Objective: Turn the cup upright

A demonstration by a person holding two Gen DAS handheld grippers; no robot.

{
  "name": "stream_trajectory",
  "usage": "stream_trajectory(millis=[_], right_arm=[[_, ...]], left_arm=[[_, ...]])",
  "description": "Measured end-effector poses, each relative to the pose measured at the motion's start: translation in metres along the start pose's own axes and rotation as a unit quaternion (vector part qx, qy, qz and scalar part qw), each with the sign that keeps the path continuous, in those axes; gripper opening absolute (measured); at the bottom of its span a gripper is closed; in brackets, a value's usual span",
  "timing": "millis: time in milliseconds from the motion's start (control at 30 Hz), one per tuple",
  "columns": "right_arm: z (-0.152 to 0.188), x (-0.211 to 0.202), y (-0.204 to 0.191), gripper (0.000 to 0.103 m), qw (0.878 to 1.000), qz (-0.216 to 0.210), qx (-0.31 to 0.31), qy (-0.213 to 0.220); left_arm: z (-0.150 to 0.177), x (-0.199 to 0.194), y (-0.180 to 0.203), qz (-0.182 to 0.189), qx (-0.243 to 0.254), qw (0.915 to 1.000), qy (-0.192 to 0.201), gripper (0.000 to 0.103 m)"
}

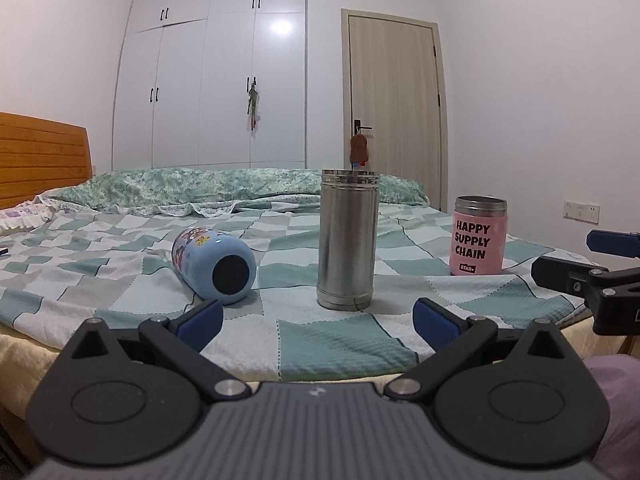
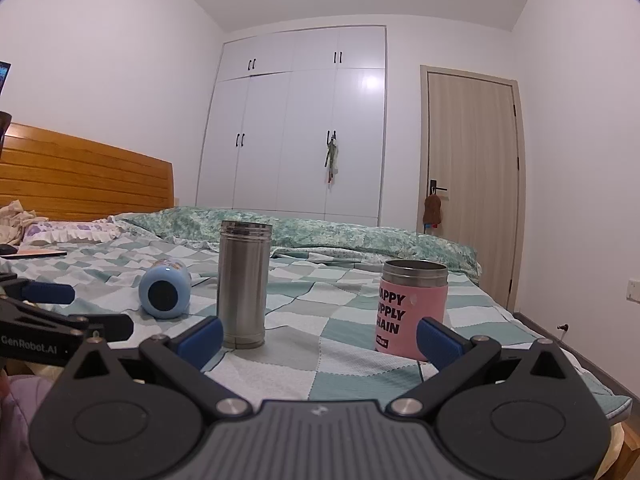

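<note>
Blue cup (image 1: 214, 266) lies on its side on the checked bedspread (image 1: 340, 340), base toward the cameras, at 10 o'clock from the left gripper (image 1: 318, 320). Steel flask (image 1: 348, 240) stands upright just right of it; pink cup (image 1: 478, 236) upright farther right, at 2 o'clock. Left gripper and right gripper (image 2: 320, 338) both spread wide, holding nothing, short of the cups.

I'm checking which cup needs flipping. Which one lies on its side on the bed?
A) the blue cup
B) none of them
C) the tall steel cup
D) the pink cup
A: the blue cup lies on its side with its round base toward the cameras, while the tall steel cup and the pink cup stand upright.
</note>
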State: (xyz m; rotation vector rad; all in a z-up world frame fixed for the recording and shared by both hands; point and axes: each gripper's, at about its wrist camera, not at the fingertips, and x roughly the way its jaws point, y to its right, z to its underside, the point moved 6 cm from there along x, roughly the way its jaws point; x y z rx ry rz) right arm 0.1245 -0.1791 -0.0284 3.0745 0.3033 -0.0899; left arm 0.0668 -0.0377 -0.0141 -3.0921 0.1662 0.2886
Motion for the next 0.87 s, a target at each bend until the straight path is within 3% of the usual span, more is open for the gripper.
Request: stream_trajectory(millis=[867], right_arm=[[0.0004, 0.0011, -0.0013, 0.103, 1.0, 0.0, -0.003, 0.001]], left_arm=[[-0.0017, -0.0005, 0.0001, 0.002, -0.005, 1.0, 0.003, 0.103]])
